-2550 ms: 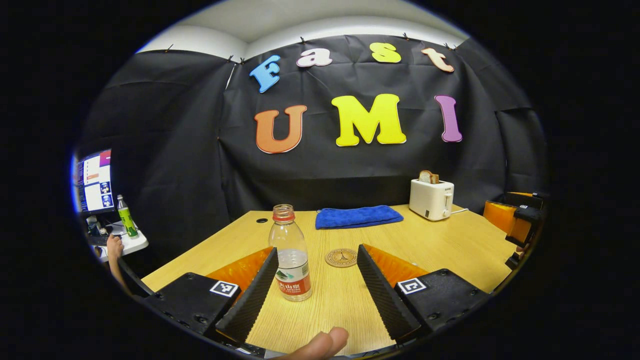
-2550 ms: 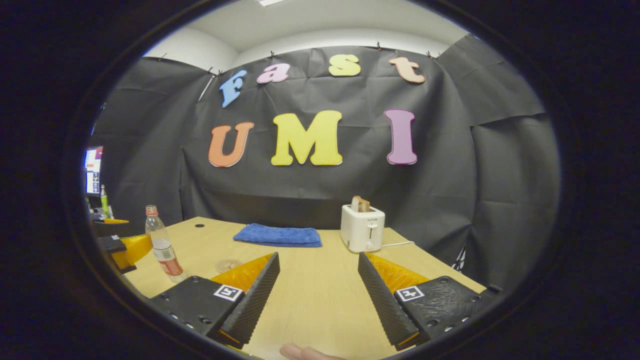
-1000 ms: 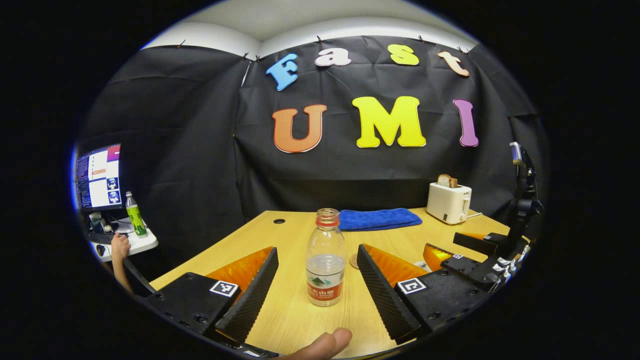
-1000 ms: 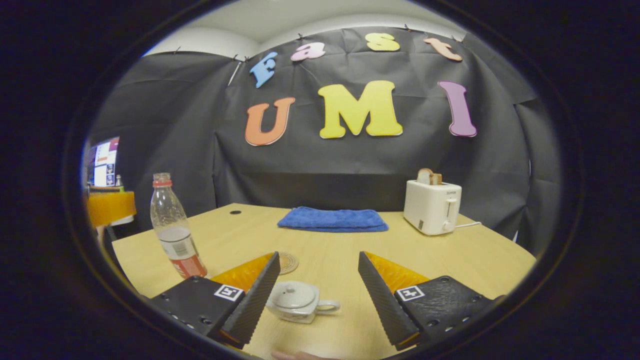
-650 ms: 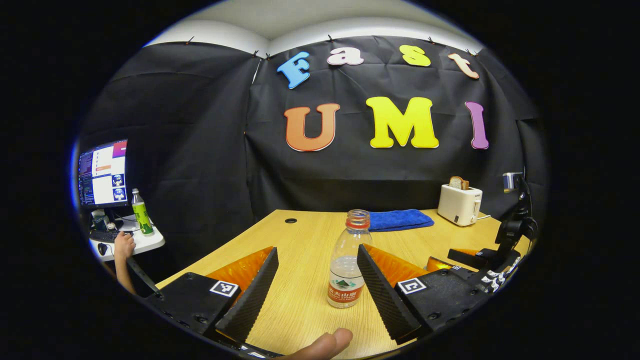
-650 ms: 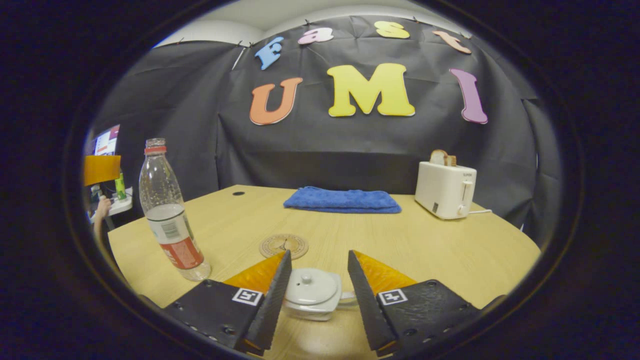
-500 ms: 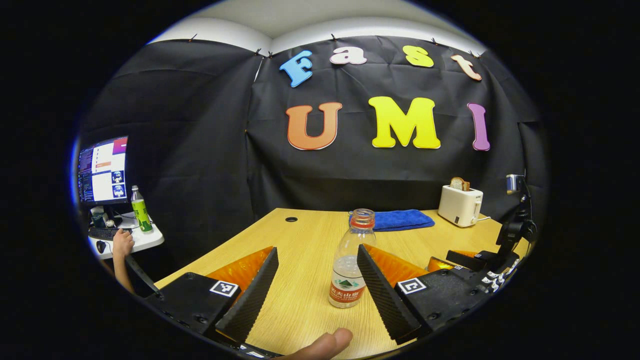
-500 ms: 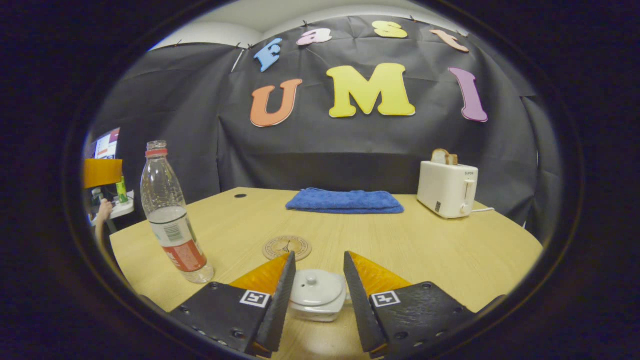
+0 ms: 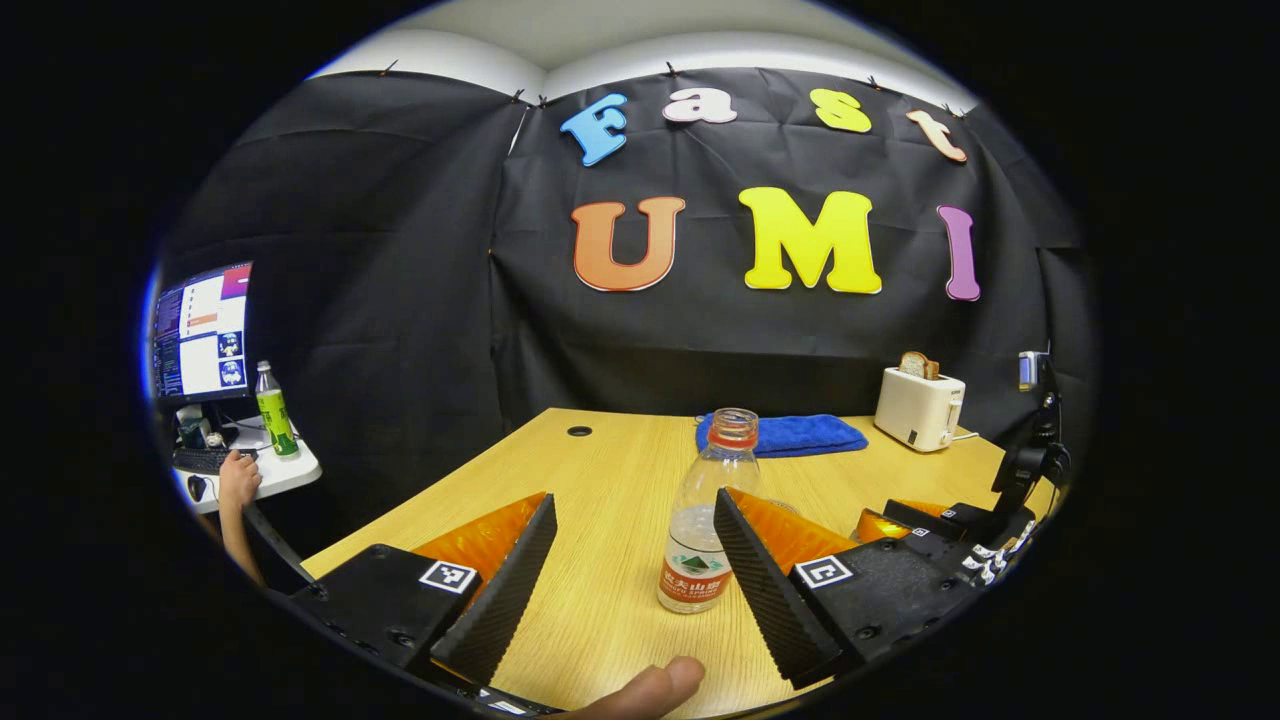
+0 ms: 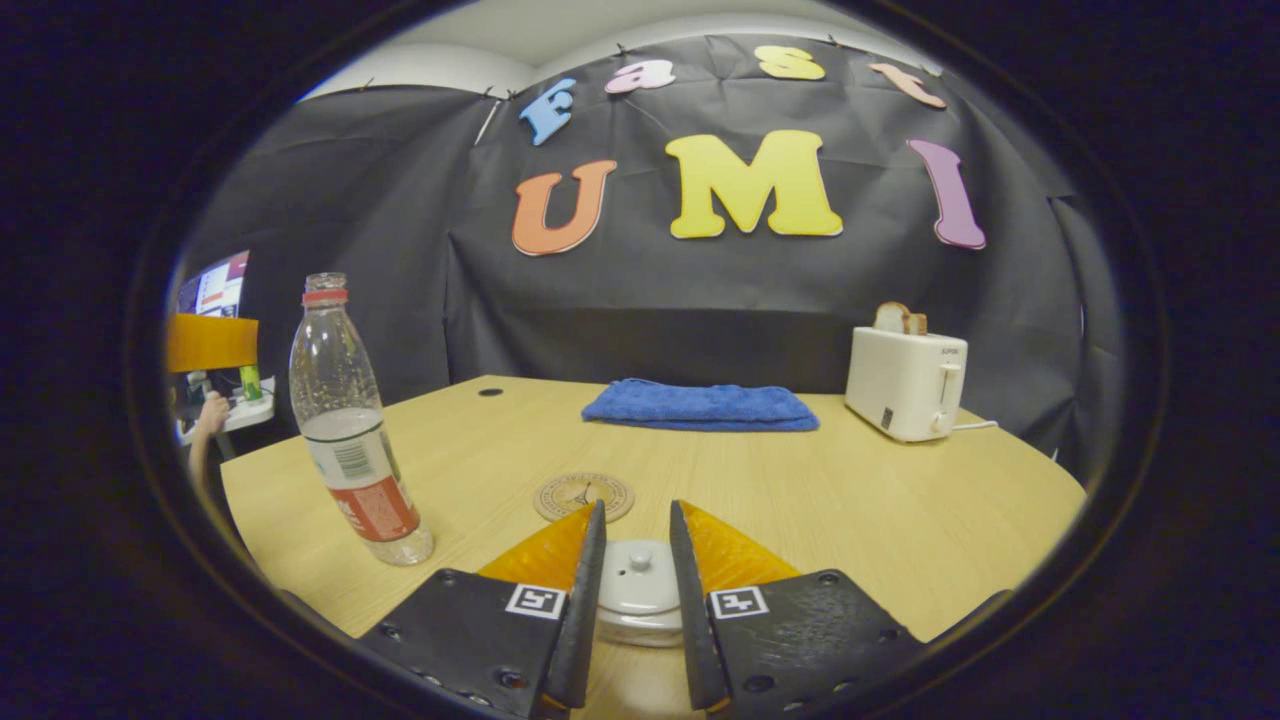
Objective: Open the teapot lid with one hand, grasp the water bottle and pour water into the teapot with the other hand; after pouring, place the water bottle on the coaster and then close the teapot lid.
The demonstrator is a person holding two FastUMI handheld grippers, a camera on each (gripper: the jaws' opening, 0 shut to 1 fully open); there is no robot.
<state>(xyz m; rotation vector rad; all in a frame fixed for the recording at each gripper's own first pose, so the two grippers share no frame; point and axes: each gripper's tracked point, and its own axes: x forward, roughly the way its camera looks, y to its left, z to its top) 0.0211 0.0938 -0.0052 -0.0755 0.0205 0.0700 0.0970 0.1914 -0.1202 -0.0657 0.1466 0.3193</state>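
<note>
1. Right gripper [image 10: 637, 600] jaws narrowed around teapot lid [image 10: 636, 582]; contact unclear.
2. Left gripper [image 9: 632, 570] jaws spread, water bottle [image 9: 703, 525] upright between them, untouched.
3. Coaster [image 10: 583, 495] just beyond teapot; blue towel [image 10: 701, 405] and toaster [image 10: 905, 380] farther back.

Clearly a staged recording booth in a lab or office, not a home: black cloth wall [image 10: 700, 320] pinned up below a plain white ceiling, one bare wooden table [image 10: 800, 500] with a cable hole, household props on it such as a toaster [image 10: 905, 385] and folded blue towel [image 10: 700, 407], and beside it a side desk [image 9: 265, 480] with a lit monitor [image 9: 200, 335].
</note>
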